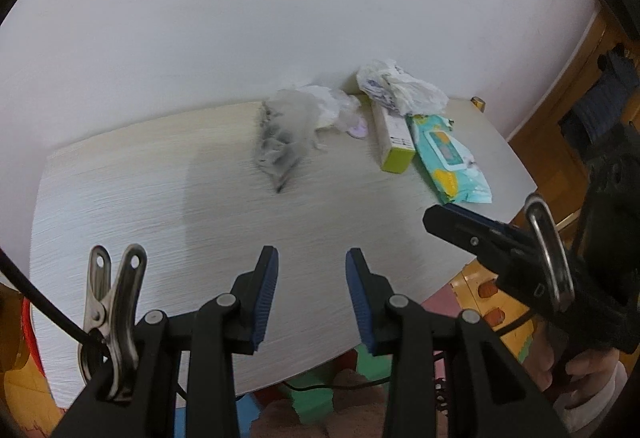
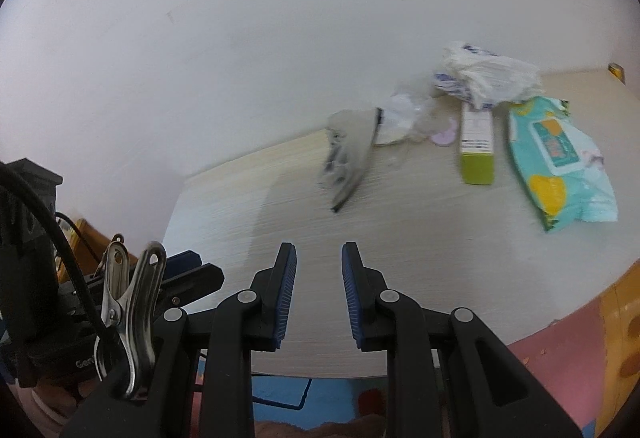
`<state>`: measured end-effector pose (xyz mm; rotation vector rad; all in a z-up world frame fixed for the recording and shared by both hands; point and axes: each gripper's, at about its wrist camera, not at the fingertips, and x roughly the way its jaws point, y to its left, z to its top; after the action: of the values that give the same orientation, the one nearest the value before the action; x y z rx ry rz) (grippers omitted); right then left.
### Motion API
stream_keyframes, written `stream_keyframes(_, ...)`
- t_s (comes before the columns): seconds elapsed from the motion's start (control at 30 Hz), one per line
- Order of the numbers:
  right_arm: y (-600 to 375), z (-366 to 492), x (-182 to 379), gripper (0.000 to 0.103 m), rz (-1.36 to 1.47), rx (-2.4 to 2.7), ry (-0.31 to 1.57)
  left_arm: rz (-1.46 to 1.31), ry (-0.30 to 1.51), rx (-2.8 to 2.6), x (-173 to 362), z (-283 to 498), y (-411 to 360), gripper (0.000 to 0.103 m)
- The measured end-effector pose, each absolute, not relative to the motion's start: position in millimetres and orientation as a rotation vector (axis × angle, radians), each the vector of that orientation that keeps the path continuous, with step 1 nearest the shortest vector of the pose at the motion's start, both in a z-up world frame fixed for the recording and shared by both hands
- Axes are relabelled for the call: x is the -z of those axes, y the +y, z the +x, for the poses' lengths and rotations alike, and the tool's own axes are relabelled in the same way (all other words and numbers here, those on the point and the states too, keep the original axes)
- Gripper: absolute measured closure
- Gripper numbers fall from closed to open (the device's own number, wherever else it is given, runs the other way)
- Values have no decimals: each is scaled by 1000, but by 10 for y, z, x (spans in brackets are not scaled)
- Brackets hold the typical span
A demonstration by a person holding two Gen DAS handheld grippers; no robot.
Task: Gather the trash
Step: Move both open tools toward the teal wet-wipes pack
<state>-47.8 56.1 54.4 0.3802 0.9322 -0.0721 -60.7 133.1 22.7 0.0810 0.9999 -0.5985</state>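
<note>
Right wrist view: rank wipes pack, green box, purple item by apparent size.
1. wipes pack, largest.
2. green box, clearly smaller.
3. purple item, smallest; partly hidden by clear plastic and farther back, so its true size is unsure.

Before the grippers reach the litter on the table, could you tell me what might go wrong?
The grey crumpled wrapper is thin and lies flat on the table, so the pads may slide over it. The white crumpled bag rests on the green-ended box; pulling it might drag the box. The wipes pack lies near the table's edge and could be knocked off.
</note>
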Motion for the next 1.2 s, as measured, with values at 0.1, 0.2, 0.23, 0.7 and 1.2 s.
stream_keyframes(0.1, 351, -521, -542, 78, 389, 82, 936, 64, 1010, 592, -203, -625, 1144, 67)
stream_keyframes(0.2, 112, -558, -561, 78, 386, 88, 943, 64, 1027, 587, -151, -643, 884, 67)
stream_keyframes(0.23, 12, -576, -574, 78, 382, 96, 944, 62, 1033, 586, -136, -651, 808, 67)
stream_keyframes(0.7, -1558, -661, -506, 78, 364, 202, 999, -36, 1086, 520, 156, -649, -181, 67)
stream_keyframes(1.2, -2799, -353, -33, 78, 375, 260, 1108, -33, 1137, 476, 395, -619, -745, 67)
